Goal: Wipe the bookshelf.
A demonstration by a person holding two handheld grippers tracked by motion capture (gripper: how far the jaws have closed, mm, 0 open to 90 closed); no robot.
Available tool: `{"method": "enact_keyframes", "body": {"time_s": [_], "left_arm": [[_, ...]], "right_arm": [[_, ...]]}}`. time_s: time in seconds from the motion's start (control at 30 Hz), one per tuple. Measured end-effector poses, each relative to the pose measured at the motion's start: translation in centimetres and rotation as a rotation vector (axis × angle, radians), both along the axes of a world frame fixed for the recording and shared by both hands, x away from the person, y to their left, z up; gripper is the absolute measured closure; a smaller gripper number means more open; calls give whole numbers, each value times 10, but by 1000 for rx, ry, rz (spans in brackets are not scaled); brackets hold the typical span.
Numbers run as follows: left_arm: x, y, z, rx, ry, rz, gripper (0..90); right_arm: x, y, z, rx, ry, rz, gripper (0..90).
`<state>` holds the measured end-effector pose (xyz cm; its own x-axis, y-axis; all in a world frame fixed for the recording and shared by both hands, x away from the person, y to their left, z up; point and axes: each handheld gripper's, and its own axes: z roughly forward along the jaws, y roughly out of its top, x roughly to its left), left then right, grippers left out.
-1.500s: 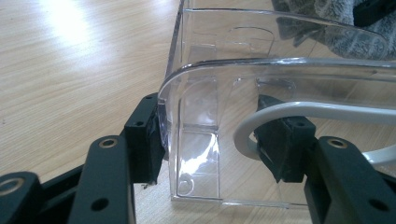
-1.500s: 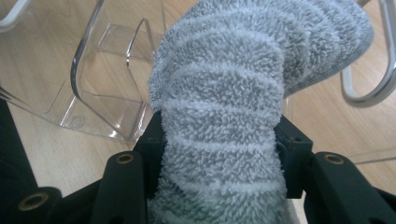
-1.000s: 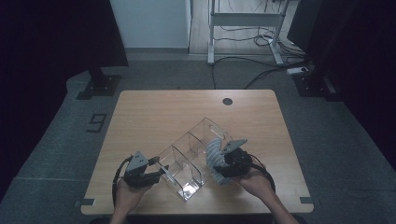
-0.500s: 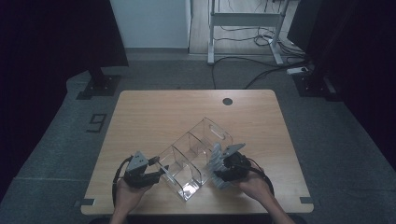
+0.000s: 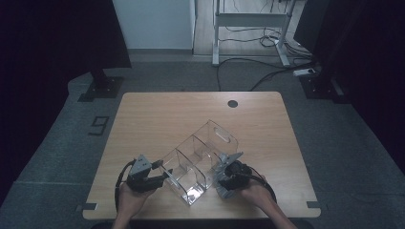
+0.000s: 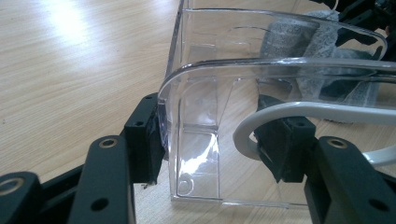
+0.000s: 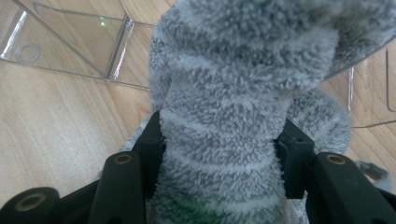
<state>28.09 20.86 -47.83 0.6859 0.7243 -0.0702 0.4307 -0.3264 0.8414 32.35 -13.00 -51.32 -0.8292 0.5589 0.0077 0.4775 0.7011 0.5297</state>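
At the table's near edge, the clear divided organizer [image 5: 198,160] lies diagonally. The left gripper [image 6: 212,144] clamps its near-end wall. The right gripper [image 7: 219,144], clenched on a fuzzy grey striped sock [image 7: 229,102], sits just beside the organizer's right long wall, nearest the middle compartments.
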Motion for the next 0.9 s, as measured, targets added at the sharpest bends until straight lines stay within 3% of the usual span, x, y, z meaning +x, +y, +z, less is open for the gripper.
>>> {"method": "enact_keyframes", "body": {"time_s": [0.47,0.6,0.9], "left_arm": [[0,-6,-1,-16,7,-1,415],[1,-4,-2,-19,3,-24,401],[0,-3,0,-13,-10,-56,360]], "right_arm": [[18,0,-1,-24,-2,-35,476],[11,-4,3,-33,-17,-26,478],[-10,-19,25,8,-27,-5,482]]}}
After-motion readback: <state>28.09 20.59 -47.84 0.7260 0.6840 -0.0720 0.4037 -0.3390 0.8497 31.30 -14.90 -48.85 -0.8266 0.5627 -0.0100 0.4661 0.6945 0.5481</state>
